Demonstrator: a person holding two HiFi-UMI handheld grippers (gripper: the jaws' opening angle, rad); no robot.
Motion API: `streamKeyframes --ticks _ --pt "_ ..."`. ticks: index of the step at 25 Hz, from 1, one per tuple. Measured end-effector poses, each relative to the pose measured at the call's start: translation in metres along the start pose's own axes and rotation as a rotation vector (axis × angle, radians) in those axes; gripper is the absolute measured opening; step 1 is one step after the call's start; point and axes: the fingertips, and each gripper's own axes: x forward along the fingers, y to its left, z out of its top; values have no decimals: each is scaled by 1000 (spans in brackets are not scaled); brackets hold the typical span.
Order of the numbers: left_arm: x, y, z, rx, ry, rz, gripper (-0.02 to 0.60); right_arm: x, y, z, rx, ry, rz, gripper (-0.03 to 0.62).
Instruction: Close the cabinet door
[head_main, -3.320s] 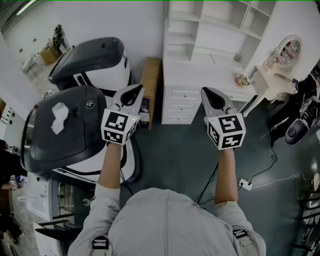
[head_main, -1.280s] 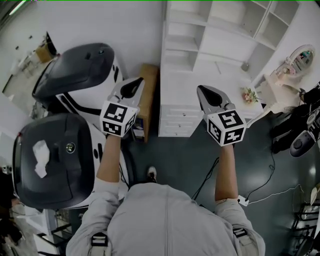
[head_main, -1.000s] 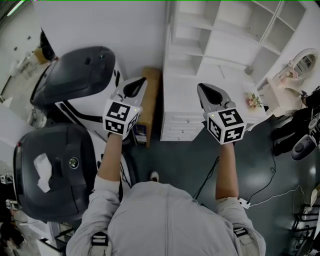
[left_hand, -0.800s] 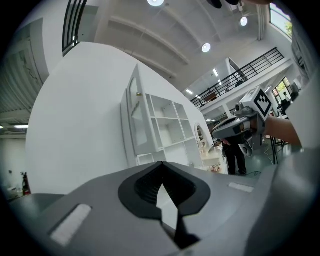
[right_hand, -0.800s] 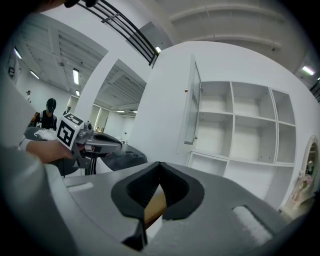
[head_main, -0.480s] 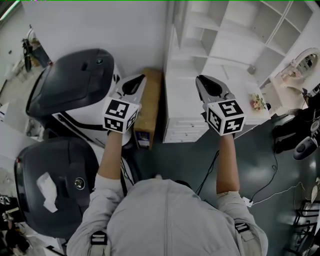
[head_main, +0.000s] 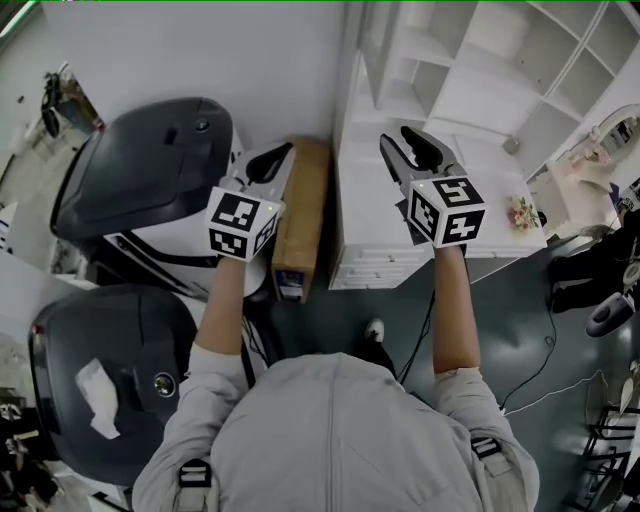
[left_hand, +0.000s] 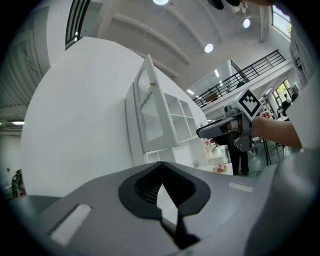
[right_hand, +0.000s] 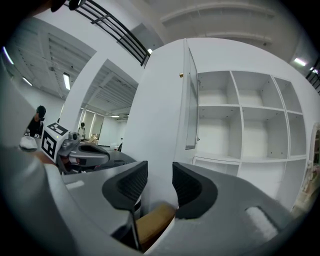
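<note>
cabinet door (right_hand: 190, 100) stands ajar: light, stiff, likely free-swinging; push near its outer edge. right gripper (right_hand: 160, 184) has just been opening, empty; left gripper (left_hand: 161, 190) closed on nothing.

The grey right gripper (head_main: 398, 138) with its marker cube hangs before the tall white open-shelved cabinet (head_main: 470, 90). Its jaws have just been opening, with nothing between them. The cabinet's white panelled door (head_main: 377, 40) stands swung out. The matching left gripper (head_main: 280, 152), jaws together, hovers beside a long brown cardboard box (head_main: 303, 205).
</note>
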Motion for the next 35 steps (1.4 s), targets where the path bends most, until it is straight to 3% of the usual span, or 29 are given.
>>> streamKeyframes --ticks 10,16,23,30,35 --pt "17 21 -11 -18 15 65 18 50 -12 18 1 -52 46 166" --pt "22 23 -16 -20 38 111 18 74 -30 17 -20 -65 8 175" --pt "31 29 -22 -30 66 169 18 87 -39 16 -12 -74 74 145" --pt "50 23 -28 -67 78 172 18 84 -43 13 -14 -87 156 137" --pt "73 10 -32 -78 86 134 18 73 -61 9 -4 -87 163 124"
